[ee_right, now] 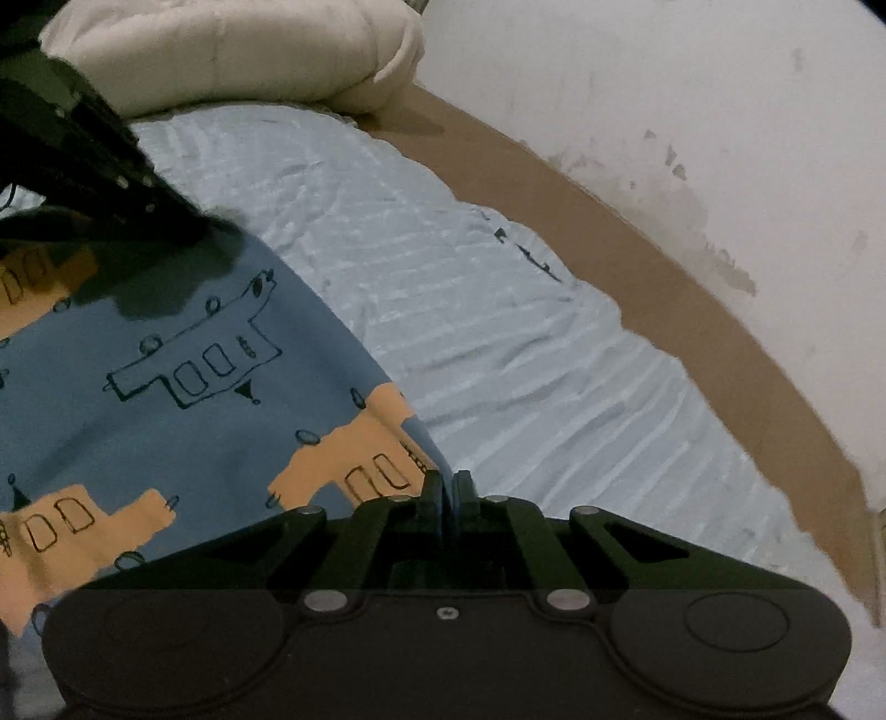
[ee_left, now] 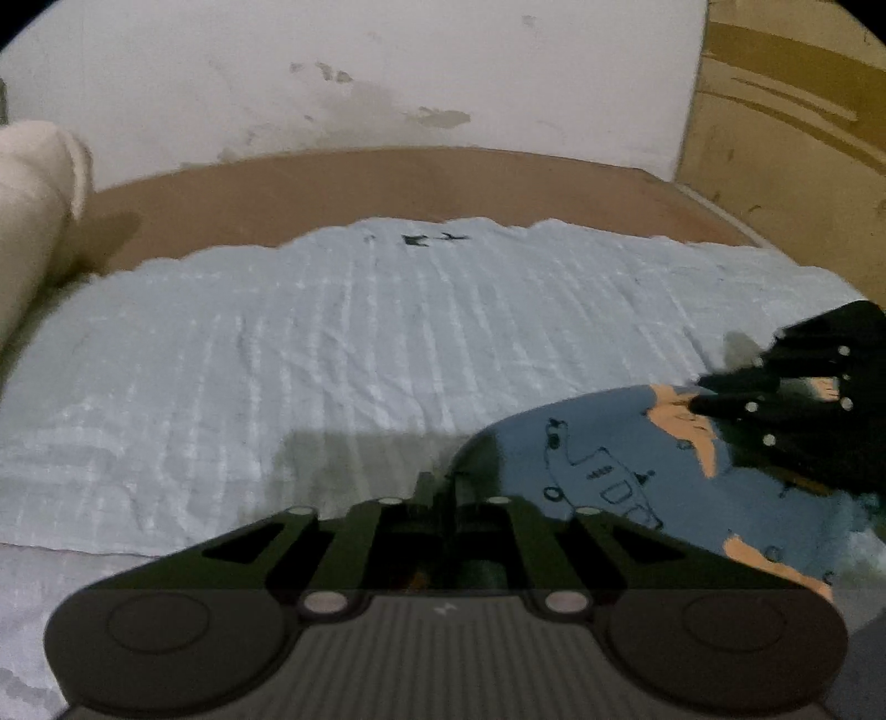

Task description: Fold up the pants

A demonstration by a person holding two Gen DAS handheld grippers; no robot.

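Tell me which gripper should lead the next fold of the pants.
Right, probably. The right gripper is shut on the pants edge. The left gripper sits at the other corner, but its hold is unclear.

Open bedspread ahead, bounded by wall and pillow

A wide stretch of pale blue bedspread [ee_left: 332, 360] is left bare in front of the left gripper [ee_left: 440, 487]. It is bounded at the far side by a brown bed edge [ee_left: 415, 177] and a stained white wall [ee_left: 387, 66]. A cream pillow [ee_right: 232, 50] is set at the far left corner. The near right side is covered by the patterned pants [ee_right: 166, 360], where the right gripper [ee_right: 448, 487] is found.
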